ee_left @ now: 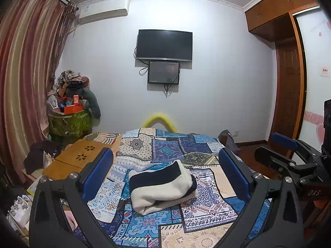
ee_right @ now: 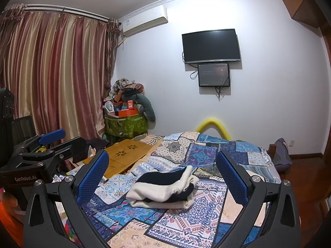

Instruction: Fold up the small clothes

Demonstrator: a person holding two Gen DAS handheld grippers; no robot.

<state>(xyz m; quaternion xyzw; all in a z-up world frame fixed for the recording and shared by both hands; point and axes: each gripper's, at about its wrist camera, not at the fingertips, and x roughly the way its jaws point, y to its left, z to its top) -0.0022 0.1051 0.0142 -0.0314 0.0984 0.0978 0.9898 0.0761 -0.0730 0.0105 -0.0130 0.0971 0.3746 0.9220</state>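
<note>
A folded cream and dark navy garment lies on the patchwork bedspread; it also shows in the right wrist view. My left gripper is open and empty, held above and in front of the garment, apart from it. My right gripper is open and empty too, held at like height beside the left one. The right gripper shows at the right edge of the left wrist view. The left gripper shows at the left edge of the right wrist view.
A wooden lap desk lies on the bed's left side, with dark clothes beside it. A green bin piled with items stands by the curtain. A TV hangs on the far wall. A wardrobe stands on the right.
</note>
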